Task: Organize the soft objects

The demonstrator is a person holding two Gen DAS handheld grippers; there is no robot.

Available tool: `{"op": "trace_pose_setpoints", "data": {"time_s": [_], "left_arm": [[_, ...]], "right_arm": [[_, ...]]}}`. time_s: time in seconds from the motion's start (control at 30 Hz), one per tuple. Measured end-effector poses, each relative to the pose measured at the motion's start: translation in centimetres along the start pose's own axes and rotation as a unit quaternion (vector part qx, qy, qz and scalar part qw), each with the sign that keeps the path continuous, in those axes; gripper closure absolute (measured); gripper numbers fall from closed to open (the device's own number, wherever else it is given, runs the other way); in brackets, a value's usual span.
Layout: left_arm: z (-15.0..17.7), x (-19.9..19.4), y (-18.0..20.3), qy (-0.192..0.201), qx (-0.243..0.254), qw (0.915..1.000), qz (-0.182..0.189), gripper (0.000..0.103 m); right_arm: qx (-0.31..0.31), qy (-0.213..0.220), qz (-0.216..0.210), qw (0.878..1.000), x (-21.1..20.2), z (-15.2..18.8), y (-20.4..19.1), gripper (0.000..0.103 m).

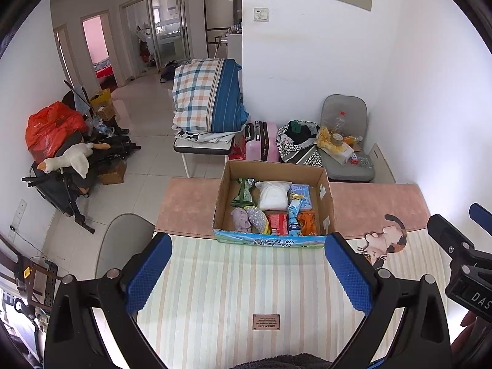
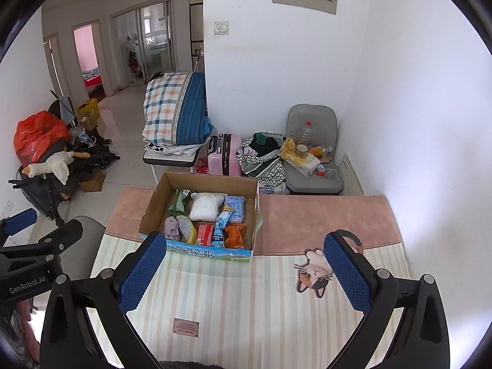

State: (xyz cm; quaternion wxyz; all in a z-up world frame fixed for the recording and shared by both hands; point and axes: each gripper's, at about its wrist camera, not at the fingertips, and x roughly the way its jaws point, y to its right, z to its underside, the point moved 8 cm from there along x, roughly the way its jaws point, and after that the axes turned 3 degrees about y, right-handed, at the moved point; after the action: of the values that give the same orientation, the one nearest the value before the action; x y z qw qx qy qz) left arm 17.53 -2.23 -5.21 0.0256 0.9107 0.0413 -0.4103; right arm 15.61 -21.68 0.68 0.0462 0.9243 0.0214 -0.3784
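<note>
Beyond both wide-open, empty grippers, left gripper (image 1: pixel 247 264), right gripper (image 2: pixel 246 264), cardboard box (image 1: pixel 325 196) of soft packets on striped mat (image 1: pixel 233 292)

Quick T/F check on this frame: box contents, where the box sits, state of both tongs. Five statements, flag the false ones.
1. The cardboard box is open on top and holds several items. True.
2. The left tongs are shut on the white pouch. False: they are open and hold nothing; the pouch lies in the box.
3. The box sits on the floor beside the pink suitcase. False: it stands on the table, across the border between the pink mat and the striped mat.
4. The right tongs are open and empty. True.
5. A cat figure lies on the striped mat, outside the box. True.
</note>
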Motion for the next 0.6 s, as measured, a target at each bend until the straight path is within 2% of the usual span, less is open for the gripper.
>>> {"op": "trace_pose_setpoints", "data": {"time_s": [0.6], "left_arm": [[-0.37,-0.80,0.16,0.011,0.008,0.9999,0.005,0.001]], "right_arm": [[0.006,-0.003,-0.007,1.000,-0.17,0.03,-0.75,0.000]]}}
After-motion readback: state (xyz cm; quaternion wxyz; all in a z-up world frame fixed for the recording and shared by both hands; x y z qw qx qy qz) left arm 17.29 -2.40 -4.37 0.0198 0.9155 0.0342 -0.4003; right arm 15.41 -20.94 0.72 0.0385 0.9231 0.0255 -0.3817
